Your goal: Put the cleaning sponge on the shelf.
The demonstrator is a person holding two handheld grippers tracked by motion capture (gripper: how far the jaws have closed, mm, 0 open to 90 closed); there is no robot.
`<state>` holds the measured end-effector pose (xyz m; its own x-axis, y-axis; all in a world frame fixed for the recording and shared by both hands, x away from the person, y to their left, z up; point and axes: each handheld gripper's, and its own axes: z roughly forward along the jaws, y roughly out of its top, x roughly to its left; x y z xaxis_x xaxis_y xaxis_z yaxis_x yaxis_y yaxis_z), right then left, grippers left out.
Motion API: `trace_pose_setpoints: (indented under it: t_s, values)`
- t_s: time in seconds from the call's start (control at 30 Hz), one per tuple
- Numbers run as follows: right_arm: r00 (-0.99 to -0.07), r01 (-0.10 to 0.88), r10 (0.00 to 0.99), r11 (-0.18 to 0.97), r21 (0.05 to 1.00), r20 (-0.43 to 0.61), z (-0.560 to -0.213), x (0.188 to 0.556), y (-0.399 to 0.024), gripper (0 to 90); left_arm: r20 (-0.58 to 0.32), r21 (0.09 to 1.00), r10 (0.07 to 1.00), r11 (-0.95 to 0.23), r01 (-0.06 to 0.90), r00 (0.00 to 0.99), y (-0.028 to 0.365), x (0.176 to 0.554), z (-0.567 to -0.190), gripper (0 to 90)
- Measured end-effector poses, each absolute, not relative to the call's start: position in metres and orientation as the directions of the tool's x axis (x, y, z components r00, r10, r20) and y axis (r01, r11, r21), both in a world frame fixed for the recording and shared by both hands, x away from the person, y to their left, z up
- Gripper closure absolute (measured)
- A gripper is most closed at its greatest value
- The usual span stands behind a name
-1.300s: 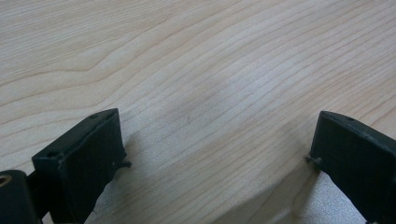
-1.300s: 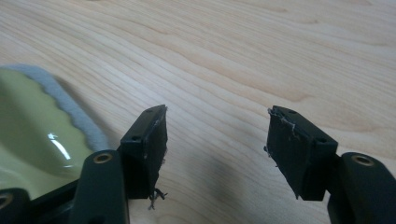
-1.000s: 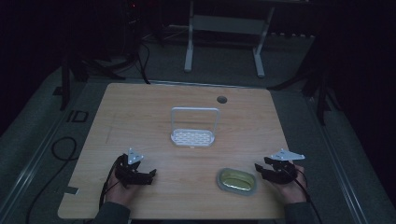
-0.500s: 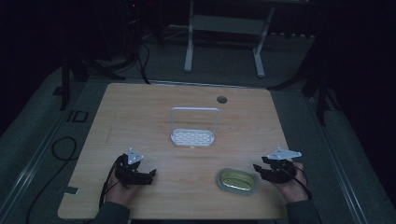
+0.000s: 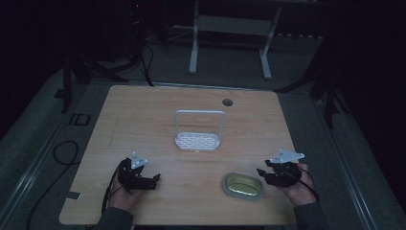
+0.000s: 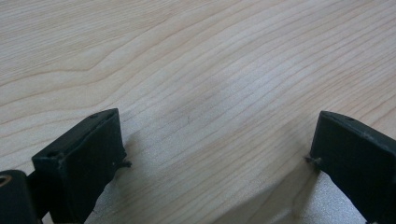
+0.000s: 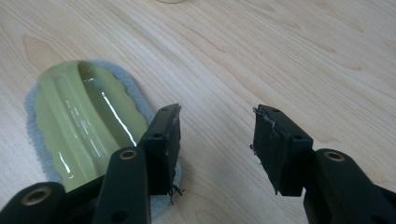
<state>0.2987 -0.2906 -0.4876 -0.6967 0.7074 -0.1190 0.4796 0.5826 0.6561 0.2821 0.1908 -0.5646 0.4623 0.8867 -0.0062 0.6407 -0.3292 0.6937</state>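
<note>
Right gripper (image 7: pixel 215 140) is hovering just beside the yellow-green dish (image 7: pixel 84 126) on its grey pad, jaws having just been narrowing, nothing between them. Left gripper (image 6: pixel 215 154) is idling over bare table (image 5: pixel 143 124), jaws wide apart. White rack (image 5: pixel 198 129) is standing mid-table.

Oval dish (image 5: pixel 242 186), yellow-green glossy inside with ridged bottom, grey fuzzy rim (image 7: pixel 31 116), lies flat and upright on the wooden table near its front edge, right of centre. It is empty, and sits well apart from the white rack further back. In the right gripper view it lies at lower left, long axis running diagonally.
</note>
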Motion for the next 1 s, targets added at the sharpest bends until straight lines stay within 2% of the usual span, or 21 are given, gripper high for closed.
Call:
trace_pose_setpoints:
  t_s: [0.53,1.0]
  values:
    - [-0.761,0.418,0.628,0.670,0.614,-0.166,-0.473,0.299,-0.277,50.9,-0.006,0.694,0.887,-0.329,0.641,0.462,0.191,0.282,-0.565,2.7]
    - [-0.808,0.383,0.565,0.717,0.582,-0.164,-0.470,0.301,-0.267,51.2,-0.006,0.694,0.887,-0.329,0.641,0.462,0.191,0.282,-0.565,2.7]
